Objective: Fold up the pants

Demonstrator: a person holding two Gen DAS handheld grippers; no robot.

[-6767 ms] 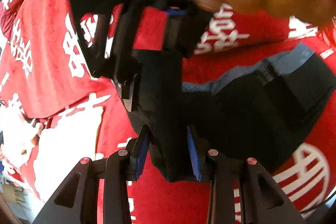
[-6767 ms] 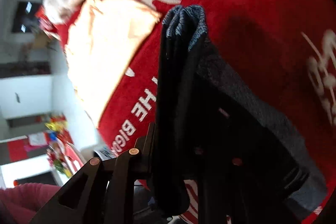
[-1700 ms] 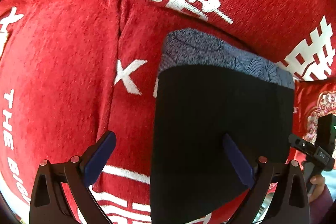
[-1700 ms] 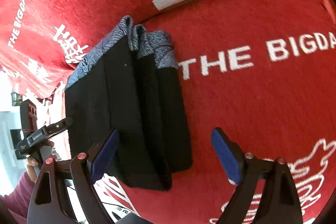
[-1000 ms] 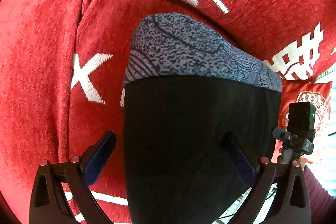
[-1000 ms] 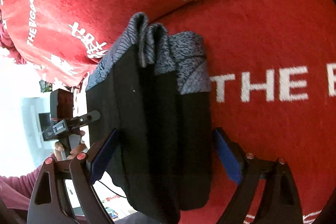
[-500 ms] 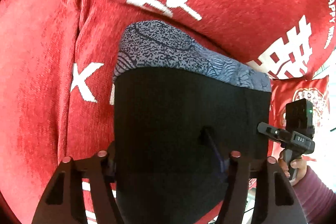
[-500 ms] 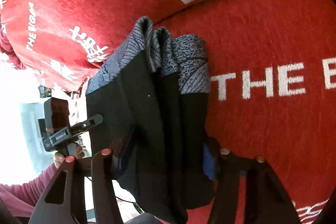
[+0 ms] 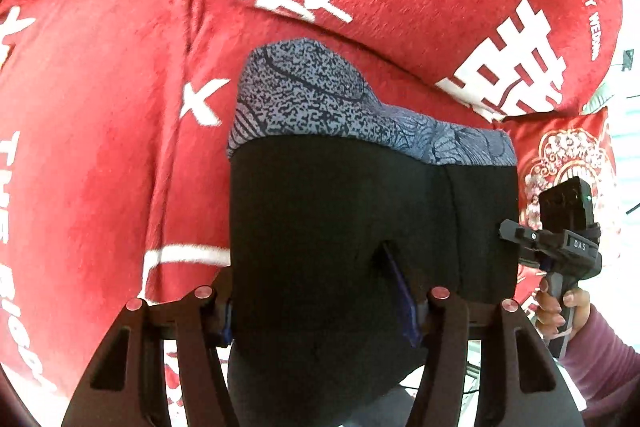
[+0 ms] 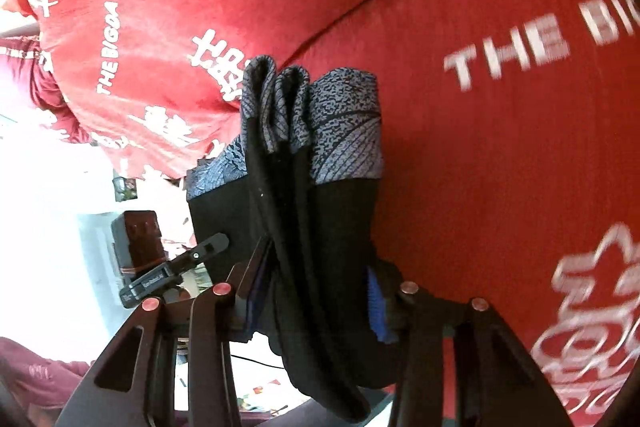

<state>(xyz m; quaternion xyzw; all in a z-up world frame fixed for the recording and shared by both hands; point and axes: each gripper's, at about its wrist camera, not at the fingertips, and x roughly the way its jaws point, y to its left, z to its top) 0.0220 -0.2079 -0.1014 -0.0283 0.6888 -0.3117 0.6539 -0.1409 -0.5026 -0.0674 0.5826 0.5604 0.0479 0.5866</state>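
While both grippers clamp the folded pants (image 9: 360,227), the bundle hangs between them above a red blanket (image 9: 100,167) printed with white characters and English words. The pants are black with a grey patterned waistband (image 9: 320,107), and that band sits at the far end of the bundle, away from both cameras.

Seen from the left wrist, the left gripper (image 9: 320,307) has just been closing, and its blue pads press in on the near left part of the black cloth, which bulges around the pad. At the right edge of this view, a hand (image 9: 560,307) in a purple sleeve holds the other tool's handle.

Seen from the right wrist, the right gripper (image 10: 316,295) has also just been closing. It pinches the stacked layers edge-on, so three or four folds show side by side like pages. One blue pad (image 10: 376,307) shows to the right of the layers.

Holding the near end at two places likely keeps the layers from sliding apart and lets the whole fold be carried as one piece. The folding itself looks finished; what remains seems to be setting the bundle down neatly.
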